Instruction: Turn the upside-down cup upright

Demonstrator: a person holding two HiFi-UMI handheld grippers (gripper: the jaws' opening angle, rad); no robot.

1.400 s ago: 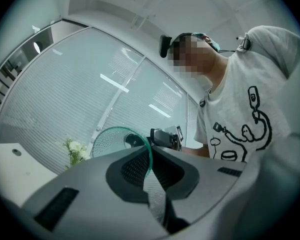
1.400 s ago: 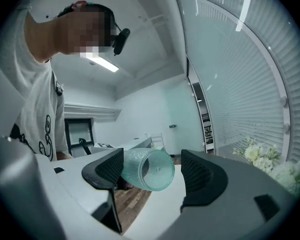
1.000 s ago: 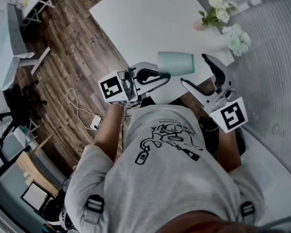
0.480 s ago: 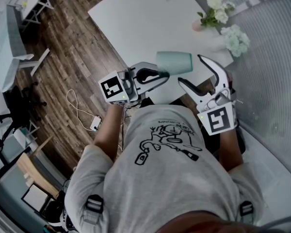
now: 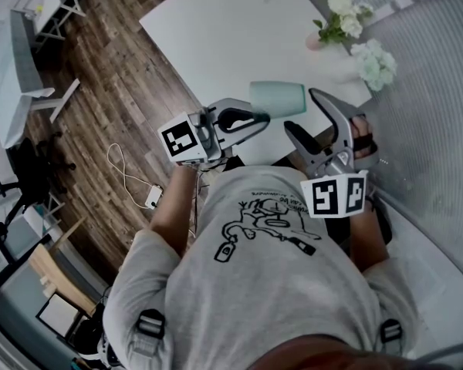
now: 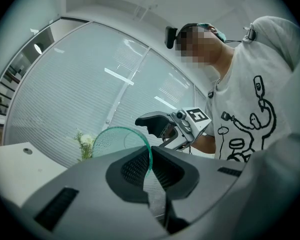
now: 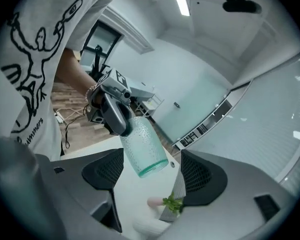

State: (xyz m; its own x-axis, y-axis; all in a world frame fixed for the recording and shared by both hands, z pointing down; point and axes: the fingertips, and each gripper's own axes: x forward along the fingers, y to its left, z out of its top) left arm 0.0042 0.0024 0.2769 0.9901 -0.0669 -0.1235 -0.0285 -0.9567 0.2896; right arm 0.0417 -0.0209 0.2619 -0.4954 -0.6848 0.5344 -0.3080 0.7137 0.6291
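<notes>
Cup (image 5: 279, 99), of pale green dimpled glass, is lying on its side in the air over the near edge of the white table (image 5: 216, 29) and is resting on no surface. Its mouth is facing the left gripper (image 5: 253, 119), and its thicker base is pointing toward the right gripper (image 5: 302, 110).

In the left gripper view, the left gripper (image 6: 149, 169) is pinching the thin rim wall of the cup (image 6: 121, 143), its jaws pressing together on the glass. In the right gripper view, the right gripper (image 7: 151, 154) is holding its jaws spread wide. The cup (image 7: 146, 151) is showing between them, but neither pad is touching it.

The right gripper's marker cube (image 5: 333, 195) is hanging close to the person's grey T-shirt (image 5: 255, 284). White flowers (image 5: 343, 14) are standing at the far right corner of the table, well apart from the cup. A wooden floor (image 5: 131, 75) is showing to the left of the table.
</notes>
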